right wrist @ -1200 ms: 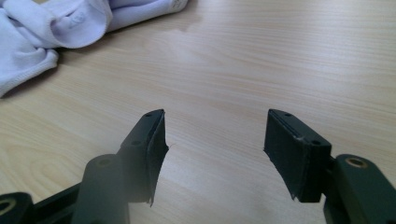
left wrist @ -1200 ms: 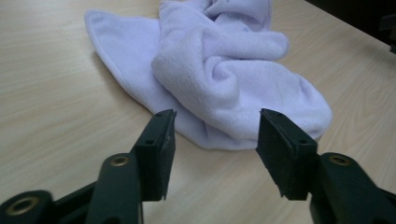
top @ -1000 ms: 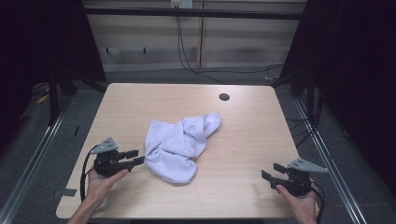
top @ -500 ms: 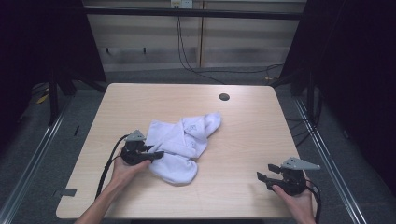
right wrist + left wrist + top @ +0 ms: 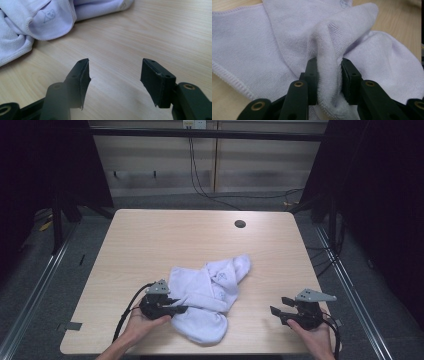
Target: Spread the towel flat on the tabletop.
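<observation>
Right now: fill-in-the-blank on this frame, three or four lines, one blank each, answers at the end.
1. The left gripper has a fold of the ____ towel between its jaws.
2. The right gripper is ____, with bare table between its jaws.
3. The round hole lies near the table's ____ edge.
4. The towel lies ____, not folded flat.

Missing words: white; open; far; crumpled

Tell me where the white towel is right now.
In the high view the white towel lies crumpled on the near middle of the table, and the left tongs pinch a fold at its left edge.
</observation>
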### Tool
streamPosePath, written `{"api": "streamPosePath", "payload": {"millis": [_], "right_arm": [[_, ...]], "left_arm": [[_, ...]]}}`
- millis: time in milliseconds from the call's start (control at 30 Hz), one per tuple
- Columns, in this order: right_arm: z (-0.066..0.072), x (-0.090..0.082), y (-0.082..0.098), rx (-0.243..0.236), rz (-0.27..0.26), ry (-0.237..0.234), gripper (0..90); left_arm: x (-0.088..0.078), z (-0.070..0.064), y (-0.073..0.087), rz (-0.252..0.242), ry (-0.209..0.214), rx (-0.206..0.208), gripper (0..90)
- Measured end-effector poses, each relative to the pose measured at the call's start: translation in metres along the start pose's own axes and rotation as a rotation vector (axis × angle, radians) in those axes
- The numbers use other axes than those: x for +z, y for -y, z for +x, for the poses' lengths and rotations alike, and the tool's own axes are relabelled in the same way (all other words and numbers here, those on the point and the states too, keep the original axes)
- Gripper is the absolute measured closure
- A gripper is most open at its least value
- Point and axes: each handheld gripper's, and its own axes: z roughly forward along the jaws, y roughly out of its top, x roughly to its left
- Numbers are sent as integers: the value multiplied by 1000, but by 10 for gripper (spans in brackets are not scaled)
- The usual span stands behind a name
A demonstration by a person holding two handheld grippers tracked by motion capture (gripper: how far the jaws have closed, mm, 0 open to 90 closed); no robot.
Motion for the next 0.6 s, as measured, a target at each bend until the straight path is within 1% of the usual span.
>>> {"api": "streamPosePath", "payload": {"millis": [33,67,100,133,200,233,267,300,333,367,400,433,467,500,533,567,600], "right_arm": [[2,-1,0,1,-3,-5,399],[3,-1,-1,-3,-9,-11,399],[4,-1,-2,0,-15,-14,401],[6,-1,-4,-3,-24,-21,401],[10,-1,-9,-4,-46,-38,402],[12,0,-12,-12,-46,-45,403],[15,2,-15,-16,-50,-55,402],[15,2,-15,-16,-50,-55,402],[21,9,-24,-36,-53,-77,400],[21,9,-24,-36,-53,-77,400],[27,16,-35,-69,-63,-89,401],[27,16,-35,-69,-63,-89,401],[34,21,-47,-98,-75,-112,409],[39,24,-55,-123,-78,-118,410],[43,28,-63,-144,-82,-128,414],[47,32,-71,-160,-82,-142,422],[51,37,-79,-175,-81,-162,428]], "left_arm": [[0,-3,0,3,16,10,689],[-1,-6,0,10,15,4,682],[-1,-6,0,10,15,4,664],[-5,-10,0,5,49,-1,636],[-9,-11,-1,1,56,10,546],[-13,-11,-3,-8,65,6,500],[-18,-11,-5,-33,59,10,458],[-18,-11,-5,-33,59,10,429],[-29,-7,-12,-88,44,9,407],[-29,-7,-12,-88,44,9,400],[-37,-1,-19,-142,44,-9,403],[-37,-1,-19,-142,44,-9,410],[-37,9,-28,-157,31,-37,445],[-33,15,-32,-142,15,-39,483],[-28,21,-36,-131,15,-47,504],[-20,27,-39,-122,23,-58,515],[-12,32,-41,-113,21,-70,518]]}}
